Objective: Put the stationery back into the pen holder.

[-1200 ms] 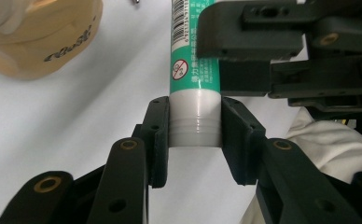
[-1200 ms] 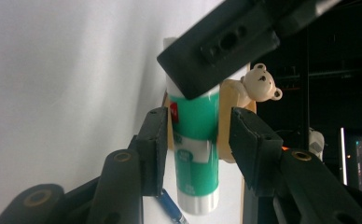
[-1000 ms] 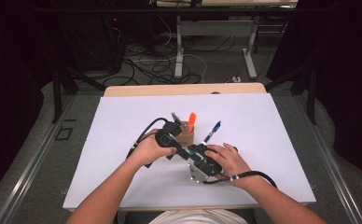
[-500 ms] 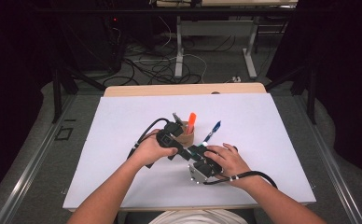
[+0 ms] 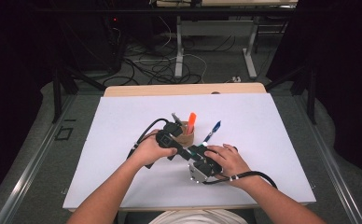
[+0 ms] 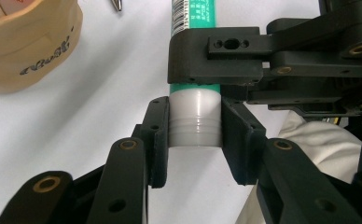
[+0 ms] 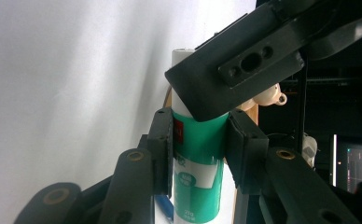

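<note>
A green glue stick with a white cap hangs just above the white table, held between both grippers. My left gripper is shut on the cap. My right gripper is shut on the green body; its jaws have just been closing with the tube between them. In the high view the two grippers meet end to end at the glue stick, left gripper from the left and right gripper from the lower right.
Just behind the grippers stands a brown cup holding an orange marker and a grey pen. A blue pen rests to its right. The white table cover has free room to both sides.
</note>
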A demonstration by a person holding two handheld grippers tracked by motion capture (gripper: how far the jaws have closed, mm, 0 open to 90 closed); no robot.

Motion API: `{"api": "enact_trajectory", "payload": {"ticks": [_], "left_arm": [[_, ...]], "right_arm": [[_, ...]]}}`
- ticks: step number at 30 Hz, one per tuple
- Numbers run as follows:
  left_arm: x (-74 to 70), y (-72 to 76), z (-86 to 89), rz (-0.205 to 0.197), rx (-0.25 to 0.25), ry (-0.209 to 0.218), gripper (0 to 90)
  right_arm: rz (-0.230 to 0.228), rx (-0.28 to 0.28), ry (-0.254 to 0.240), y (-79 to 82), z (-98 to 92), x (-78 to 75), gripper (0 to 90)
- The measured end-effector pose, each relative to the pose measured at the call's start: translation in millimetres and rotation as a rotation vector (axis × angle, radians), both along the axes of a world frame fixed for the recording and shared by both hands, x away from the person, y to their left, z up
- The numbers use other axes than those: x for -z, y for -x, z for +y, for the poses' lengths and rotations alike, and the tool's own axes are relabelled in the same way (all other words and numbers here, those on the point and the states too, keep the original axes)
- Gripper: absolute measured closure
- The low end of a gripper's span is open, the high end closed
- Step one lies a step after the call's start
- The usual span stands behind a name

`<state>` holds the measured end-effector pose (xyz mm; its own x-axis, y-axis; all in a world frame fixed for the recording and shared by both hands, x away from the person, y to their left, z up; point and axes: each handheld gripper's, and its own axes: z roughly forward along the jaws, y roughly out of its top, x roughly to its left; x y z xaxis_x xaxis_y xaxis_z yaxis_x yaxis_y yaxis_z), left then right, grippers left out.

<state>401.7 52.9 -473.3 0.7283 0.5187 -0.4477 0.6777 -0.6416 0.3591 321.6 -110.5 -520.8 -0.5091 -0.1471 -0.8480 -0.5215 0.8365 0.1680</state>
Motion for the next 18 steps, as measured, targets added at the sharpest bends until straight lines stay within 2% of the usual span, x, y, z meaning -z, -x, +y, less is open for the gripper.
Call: {"api": "enact_trajectory", "payload": {"ticks": [1, 2, 3, 4, 5, 8, 9, 12, 13, 14, 15, 18], "left_arm": [[0.0, 0.5, 0.0, 0.001, -0.009, 0.006, 64.6], [0.1, 0.1, 0.7, -0.01, -0.006, 0.011, 64.4], [0.0, 0.4, 1.3, -0.016, -0.019, 0.026, 63.8], [-0.5, 0.5, 2.0, -0.011, -0.039, 0.051, 61.2], [-1.4, 0.1, 3.8, -0.009, -0.04, 0.065, 58.6], [-4.1, 0.3, 8.4, -0.032, -0.06, 0.081, 53.8], [-4.9, 0.3, 10.4, -0.04, -0.066, 0.085, 53.4], [-7.3, 0.7, 18.0, -0.077, -0.093, 0.11, 50.6], [-8.1, 0.4, 21.4, -0.09, -0.1, 0.118, 49.7], [-8.7, 0.4, 24.5, -0.099, -0.113, 0.129, 48.4], [-9.4, 0.4, 27.8, -0.108, -0.125, 0.138, 47.4], [-10.4, -0.8, 38.2, -0.124, -0.155, 0.16, 45.4]], "right_arm": [[0.011, 0.008, 0.016, 0.2, -0.1, -1.1, 65.2], [0.007, 0.006, 0.005, -0.3, -0.2, -0.8, 65.2], [-0.003, 0.007, 0.004, -0.9, -0.6, -1.0, 65.2], [0.009, 0.015, 0.015, -1.2, -1.0, -1.8, 65.2], [0.001, 0.007, 0.007, -2.1, -1.1, -1.1, 65.2], [0.011, 0.022, -0.004, -2.2, -1.6, 0.8, 65.2], [0.02, 0.023, 0.009, -2.7, -1.9, -0.1, 65.2], [0.029, 0.036, -0.022, -3.5, -2.4, 0.8, 65.2], [0.029, 0.028, -0.02, -4.9, -2.5, -0.4, 65.2], [0.049, 0.044, -0.009, -4.8, -3.1, -1.5, 65.1], [0.041, 0.042, -0.035, -5.6, -3.7, -0.6, 65.2], [0.054, 0.058, -0.052, -6.8, -5.2, -2.0, 65.2]]}}
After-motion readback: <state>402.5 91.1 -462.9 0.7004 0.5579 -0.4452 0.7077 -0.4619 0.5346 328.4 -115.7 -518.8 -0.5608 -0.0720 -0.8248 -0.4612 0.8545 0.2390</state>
